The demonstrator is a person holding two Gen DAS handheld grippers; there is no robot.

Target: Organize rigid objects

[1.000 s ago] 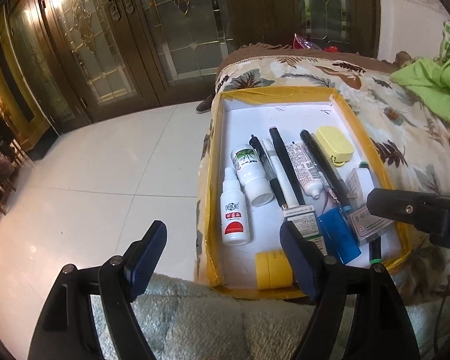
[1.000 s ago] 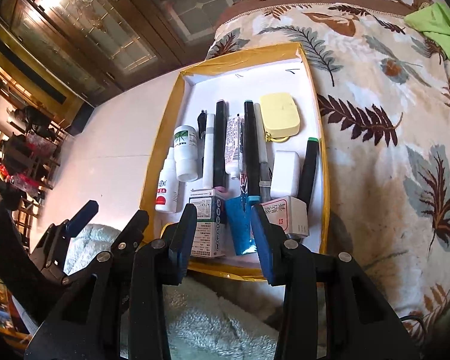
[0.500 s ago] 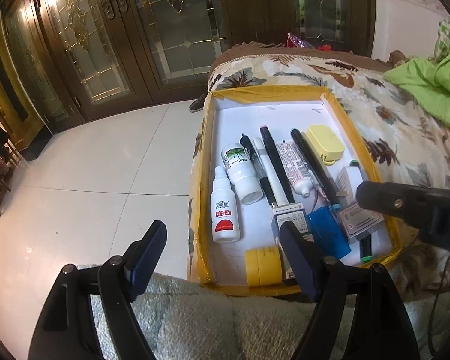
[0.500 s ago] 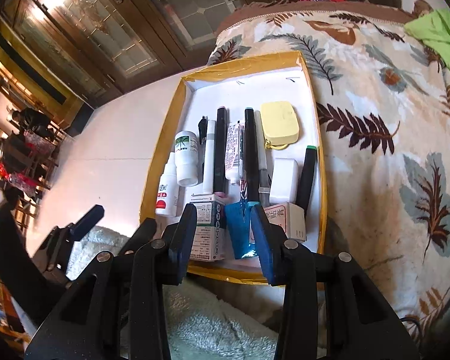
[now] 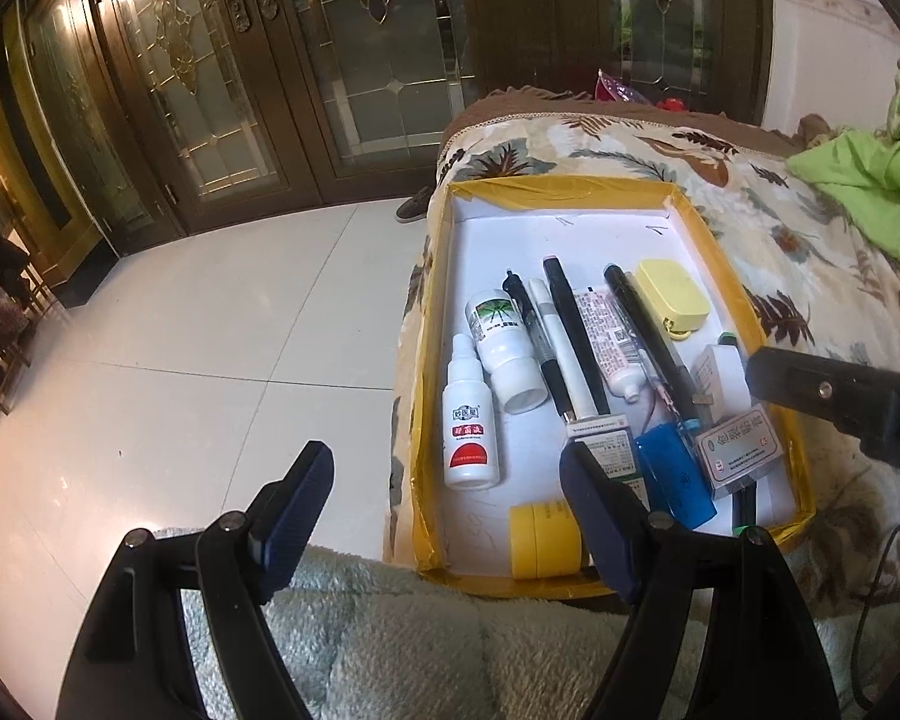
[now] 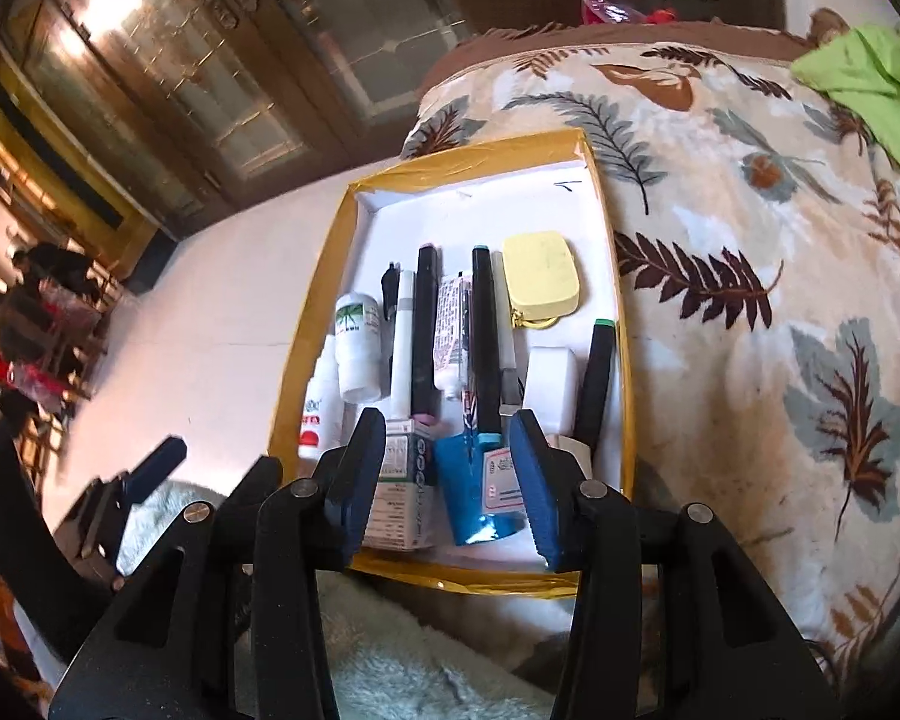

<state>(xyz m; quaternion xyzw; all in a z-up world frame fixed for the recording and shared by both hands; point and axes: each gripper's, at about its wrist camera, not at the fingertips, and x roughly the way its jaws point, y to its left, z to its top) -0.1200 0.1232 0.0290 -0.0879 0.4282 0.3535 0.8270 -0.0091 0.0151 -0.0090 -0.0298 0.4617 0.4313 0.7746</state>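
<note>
**Two hand-held grippers poised over a filled tray**

Two black hand-held grippers with blue pads occupy the near edge, above a pale fleece blanket (image 5: 390, 630). The left hand-held gripper (image 5: 444, 516) is released, jaws wide apart, nothing between them. The right hand-held gripper (image 6: 444, 480) is opening, its pads clear of the items seen between them; it grasps nothing.

Just beyond lies the shallow white tray with yellow taped rim (image 6: 306, 372), resting on a bed covered in a leaf-patterned cream quilt (image 6: 750, 300). At the tray's near end: a squat yellow jar (image 5: 543, 540), a white printed carton (image 6: 405, 480), a shiny blue packet (image 6: 465, 480) and a small grey-white box with red print (image 5: 738, 450). Farther in, lying side by side lengthwise: a white dropper bottle with red label (image 5: 468, 432), a white bottle with green palm print (image 5: 501, 342), several black and white pens (image 5: 570, 336), a printed white tube (image 5: 606, 336), a white rectangular block (image 6: 549, 378) and a black marker with green cap (image 6: 597, 378). Beyond these sits a flat yellow rounded case (image 6: 540, 279).

Farthest, a crumpled green cloth (image 5: 870, 180) lies on the bed; brown glazed doors (image 5: 270, 90) stand behind white floor tiles (image 5: 180, 360).
</note>
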